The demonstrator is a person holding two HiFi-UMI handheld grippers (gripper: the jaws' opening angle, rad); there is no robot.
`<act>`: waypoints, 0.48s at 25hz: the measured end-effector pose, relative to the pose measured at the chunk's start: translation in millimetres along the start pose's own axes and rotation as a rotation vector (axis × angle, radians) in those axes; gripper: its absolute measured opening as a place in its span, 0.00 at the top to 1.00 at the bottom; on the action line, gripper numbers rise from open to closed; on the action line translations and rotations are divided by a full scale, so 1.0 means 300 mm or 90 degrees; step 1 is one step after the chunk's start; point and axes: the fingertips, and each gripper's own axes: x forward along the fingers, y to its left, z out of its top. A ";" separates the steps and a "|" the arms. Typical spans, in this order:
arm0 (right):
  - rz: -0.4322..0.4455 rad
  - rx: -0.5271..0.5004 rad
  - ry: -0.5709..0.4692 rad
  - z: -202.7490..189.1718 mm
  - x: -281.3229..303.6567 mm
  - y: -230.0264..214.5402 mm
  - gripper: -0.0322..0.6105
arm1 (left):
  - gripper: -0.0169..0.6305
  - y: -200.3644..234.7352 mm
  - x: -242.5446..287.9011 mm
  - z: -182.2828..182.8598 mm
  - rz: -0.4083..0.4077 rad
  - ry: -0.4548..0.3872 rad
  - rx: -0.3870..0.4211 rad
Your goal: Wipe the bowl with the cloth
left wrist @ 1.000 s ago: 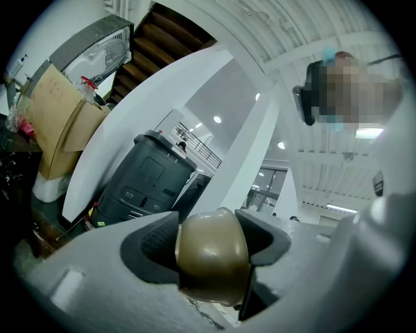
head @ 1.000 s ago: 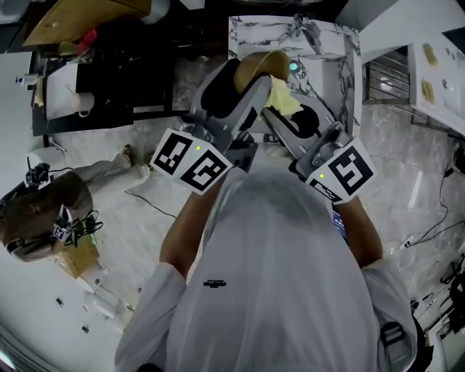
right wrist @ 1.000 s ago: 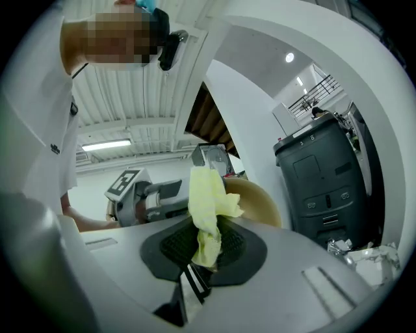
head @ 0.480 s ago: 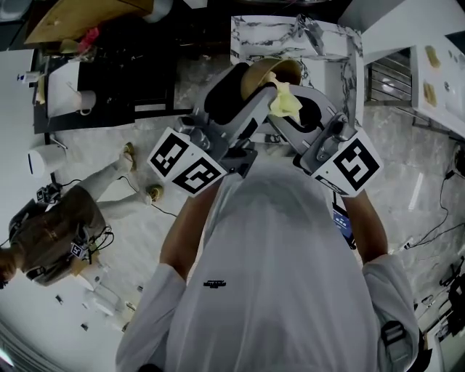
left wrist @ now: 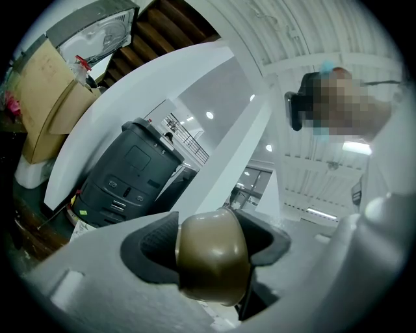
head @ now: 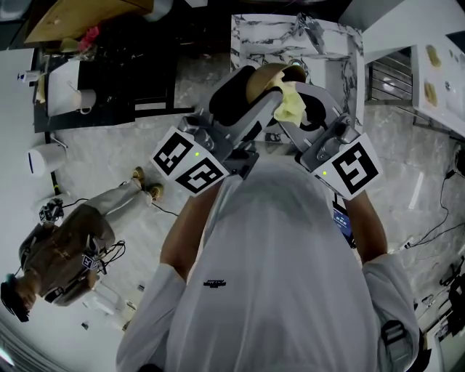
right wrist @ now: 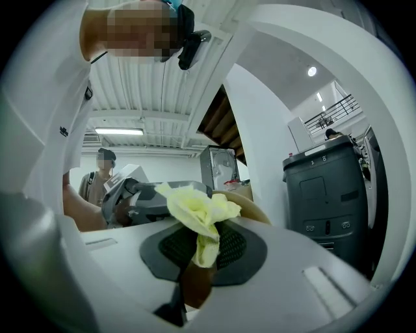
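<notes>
Smooth semi-gloss bowl (left wrist: 211,257); soft crumpled fabric cloth (right wrist: 198,211); matt textured left claw pads (left wrist: 149,247).

A second person (head: 62,254) in a brown top is on the marble floor (head: 407,167) at the head view's lower left, shoes near a thin cable (head: 171,212). A white cylinder (head: 45,156) sits at the left edge. A cardboard box (head: 80,16) lies top left, above a black shelf unit (head: 131,65). More cables (head: 436,225) trail at the right. In the left gripper view a dark grey machine (left wrist: 127,175) stands under a white curved beam (left wrist: 149,97), with ceiling lights (left wrist: 209,115) beyond.
</notes>
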 end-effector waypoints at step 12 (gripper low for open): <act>-0.098 -0.003 -0.010 -0.012 -0.058 -0.079 0.89 | 0.55 -0.026 -0.001 -0.043 0.002 0.016 0.022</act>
